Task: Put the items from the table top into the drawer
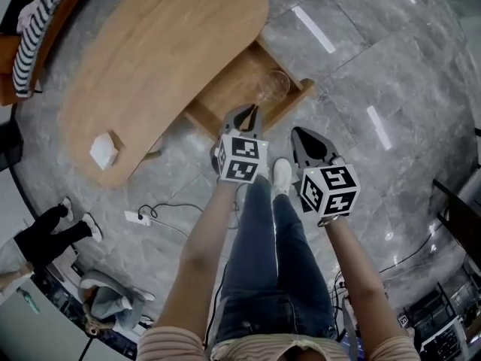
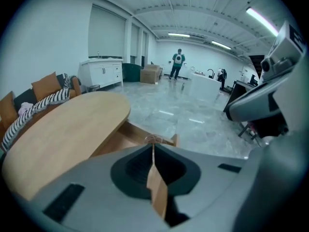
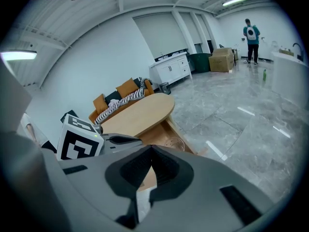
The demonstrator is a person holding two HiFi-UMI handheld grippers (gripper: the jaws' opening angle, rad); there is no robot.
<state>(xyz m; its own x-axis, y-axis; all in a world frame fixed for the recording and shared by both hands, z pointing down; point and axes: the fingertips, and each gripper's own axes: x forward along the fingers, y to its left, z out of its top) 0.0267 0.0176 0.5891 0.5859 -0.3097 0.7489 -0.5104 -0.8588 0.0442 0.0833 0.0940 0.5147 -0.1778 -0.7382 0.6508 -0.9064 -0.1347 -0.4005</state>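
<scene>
The light wooden oval table (image 1: 150,59) has its drawer (image 1: 225,89) pulled open towards me. A clear glass (image 1: 272,86) lies inside the drawer near its right end. On the table top near the left edge sits a small white box (image 1: 104,150). My left gripper (image 1: 250,110) hangs above the drawer's front, jaws shut with nothing between them. My right gripper (image 1: 297,131) is beside it over the floor, also shut and empty. The right gripper view shows the glass (image 3: 175,144) and the table (image 3: 137,114) beyond the jaws.
A power strip with a cable (image 1: 135,216) lies on the grey marble floor left of my legs. A sofa with a striped cloth (image 1: 41,28) stands behind the table. A seated person (image 1: 52,232) is at lower left, and another person (image 2: 178,64) stands far off.
</scene>
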